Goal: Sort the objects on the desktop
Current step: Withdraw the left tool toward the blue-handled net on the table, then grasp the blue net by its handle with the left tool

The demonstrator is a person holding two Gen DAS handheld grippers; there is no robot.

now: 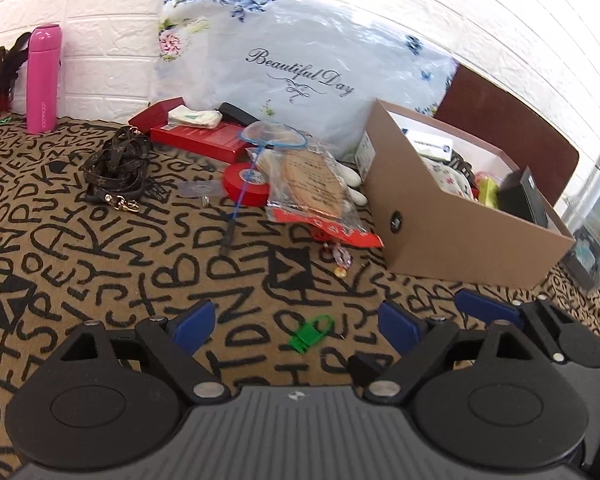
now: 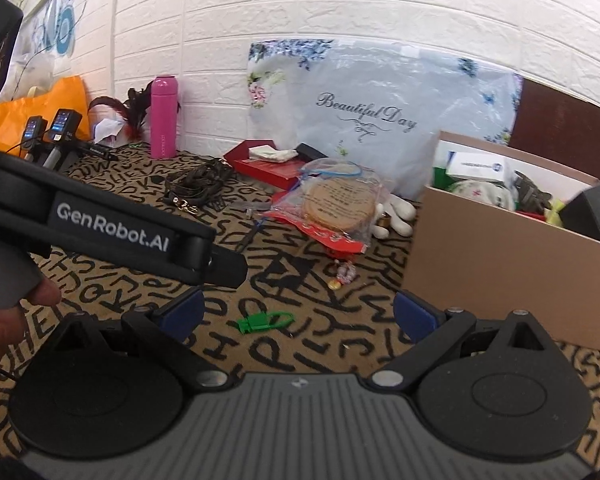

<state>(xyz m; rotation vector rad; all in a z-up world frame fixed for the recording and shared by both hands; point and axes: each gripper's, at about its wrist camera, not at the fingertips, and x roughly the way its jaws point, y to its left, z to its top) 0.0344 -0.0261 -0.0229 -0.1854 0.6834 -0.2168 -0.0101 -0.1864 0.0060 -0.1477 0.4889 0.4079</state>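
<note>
Left tool (image 1: 296, 320) wide open, empty; green plastic clip (image 1: 311, 334) on bench between its blue fingertips, lower centre. Right tool (image 2: 300, 314) open too, empty, clip (image 2: 262, 321) just ahead, left of centre. Bench cover (image 1: 80, 240) tan with black letters. Cardboard box (image 1: 452, 224) at right, full. Pink bottle (image 1: 43, 80) upper left. Floral bag (image 1: 300, 64) reads "Beautiful Day". Left tool's body in right view reads "GenRobot.AI".

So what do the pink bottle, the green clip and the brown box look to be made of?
Pink bottle: probably coated metal or hard plastic; smooth, glossy, with a bright streak down its side.
Green clip: moulded plastic, judging by its even bright colour and thin loop.
Brown box: cardboard, matte, with flat walls, sharp folded corners and a white inside.
</note>
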